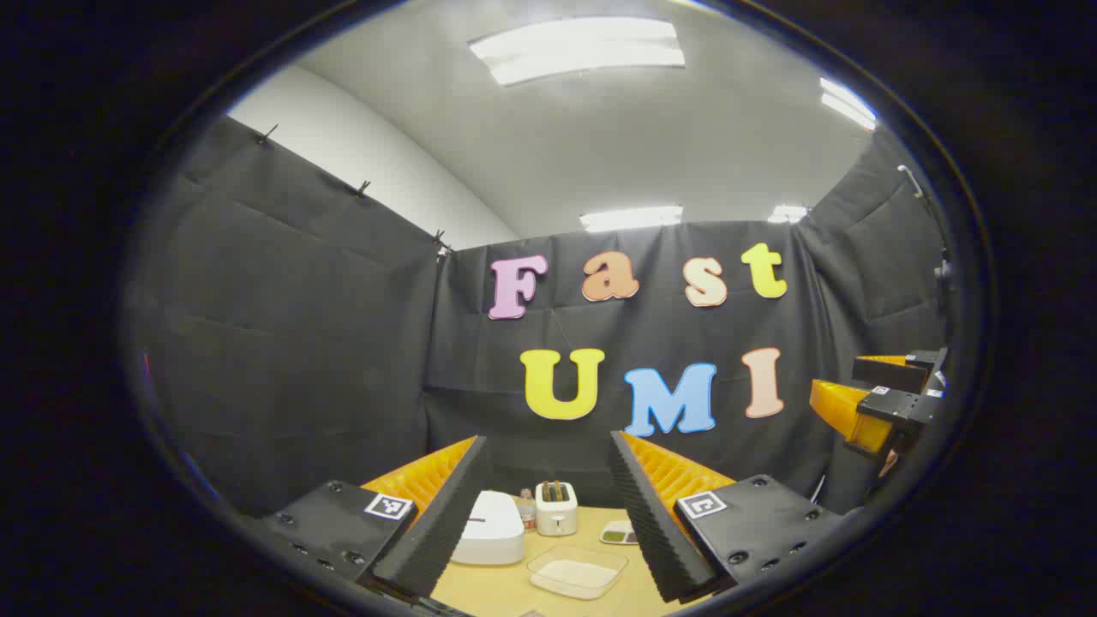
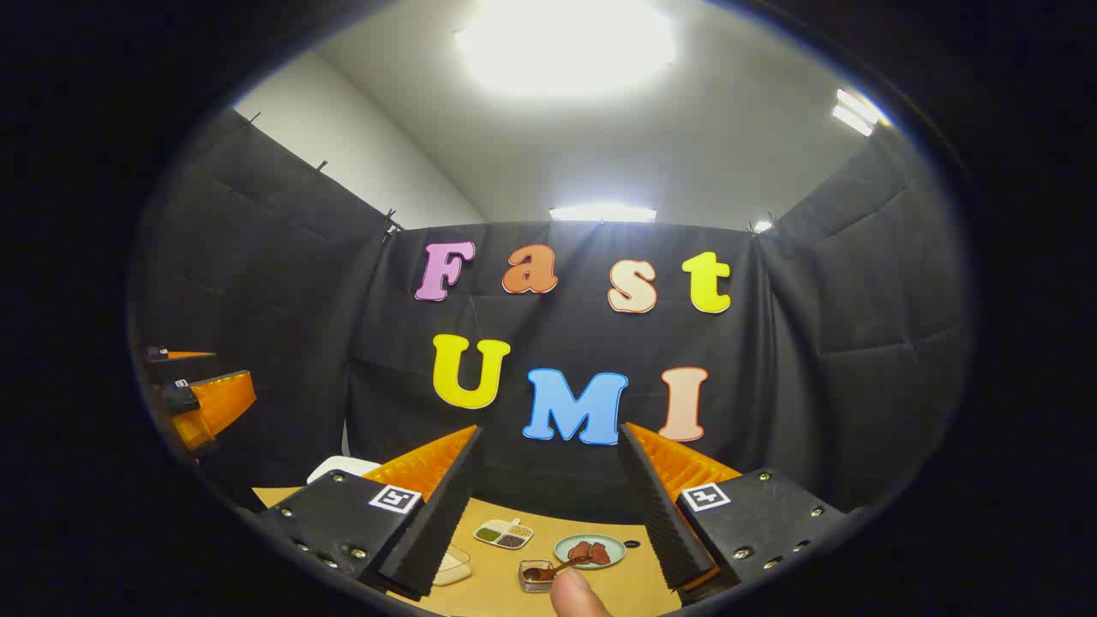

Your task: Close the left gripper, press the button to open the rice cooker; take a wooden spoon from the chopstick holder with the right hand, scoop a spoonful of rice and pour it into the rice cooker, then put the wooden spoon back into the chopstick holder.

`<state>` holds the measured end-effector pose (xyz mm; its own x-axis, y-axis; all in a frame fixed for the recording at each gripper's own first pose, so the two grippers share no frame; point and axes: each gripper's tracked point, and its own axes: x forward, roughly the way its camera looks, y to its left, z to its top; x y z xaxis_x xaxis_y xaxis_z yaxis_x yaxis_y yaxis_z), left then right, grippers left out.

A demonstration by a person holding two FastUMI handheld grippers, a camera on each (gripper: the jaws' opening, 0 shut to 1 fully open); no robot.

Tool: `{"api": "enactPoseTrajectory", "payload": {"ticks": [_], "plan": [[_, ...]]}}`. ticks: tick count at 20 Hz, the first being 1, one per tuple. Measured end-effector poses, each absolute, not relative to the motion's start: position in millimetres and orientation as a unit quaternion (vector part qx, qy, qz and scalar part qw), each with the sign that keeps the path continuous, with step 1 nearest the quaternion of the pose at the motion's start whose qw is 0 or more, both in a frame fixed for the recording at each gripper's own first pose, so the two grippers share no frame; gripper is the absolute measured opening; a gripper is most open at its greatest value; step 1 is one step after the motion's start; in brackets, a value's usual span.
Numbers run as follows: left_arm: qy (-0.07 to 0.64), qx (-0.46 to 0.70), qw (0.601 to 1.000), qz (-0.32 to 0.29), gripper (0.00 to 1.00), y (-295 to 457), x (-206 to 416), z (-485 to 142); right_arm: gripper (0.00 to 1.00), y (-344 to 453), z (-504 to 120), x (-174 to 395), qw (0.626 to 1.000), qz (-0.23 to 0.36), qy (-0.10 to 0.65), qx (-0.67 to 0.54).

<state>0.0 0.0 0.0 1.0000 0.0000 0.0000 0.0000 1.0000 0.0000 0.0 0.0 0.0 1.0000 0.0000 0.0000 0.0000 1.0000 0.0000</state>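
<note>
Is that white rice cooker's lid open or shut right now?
Shut. In the left gripper view the rice cooker shows its lid lying flat on the body.

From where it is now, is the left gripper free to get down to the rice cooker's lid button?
Probably yes: the left gripper hangs open above the table, the closed rice cooker just ahead and nothing between them.

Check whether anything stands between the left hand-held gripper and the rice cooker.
Nothing visible does. The left hand-held gripper hangs open above the table, and the closed white rice cooker sits just ahead, beside its left finger.
</note>
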Motion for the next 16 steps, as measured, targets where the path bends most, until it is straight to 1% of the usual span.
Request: {"api": "enactPoseTrajectory", "payload": {"ticks": [1,3,4,5,6,7,16], "plan": [[0.0,-0.002,1.0,0.001,0.99,0,1,0,0.95,2,-1,1,1.0,0.001,0.001,0.0],[0.002,-0.007,1.0,0.003,0.96,2,4,-1,0.95,4,-2,2,1.0,0.005,0.004,0.0],[0.004,-0.009,1.0,0.003,0.99,3,4,-1,0.95,4,-2,2,1.0,0.006,0.003,0.0],[0.003,-0.011,1.0,0.003,0.99,3,4,-3,0.95,5,-2,2,1.0,0.006,0.002,-0.002],[0.002,-0.011,1.0,0.006,0.94,4,5,-1,0.95,5,-2,3,1.0,0.007,0.003,-0.004],[0.0,-0.012,1.0,0.01,0.93,6,7,-1,0.95,6,-4,4,1.0,0.008,0.004,-0.006],[0.01,-0.006,1.0,0.024,0.93,9,14,-15,0.95,-10,-14,12,1.0,0.005,0.015,-0.004]]}}
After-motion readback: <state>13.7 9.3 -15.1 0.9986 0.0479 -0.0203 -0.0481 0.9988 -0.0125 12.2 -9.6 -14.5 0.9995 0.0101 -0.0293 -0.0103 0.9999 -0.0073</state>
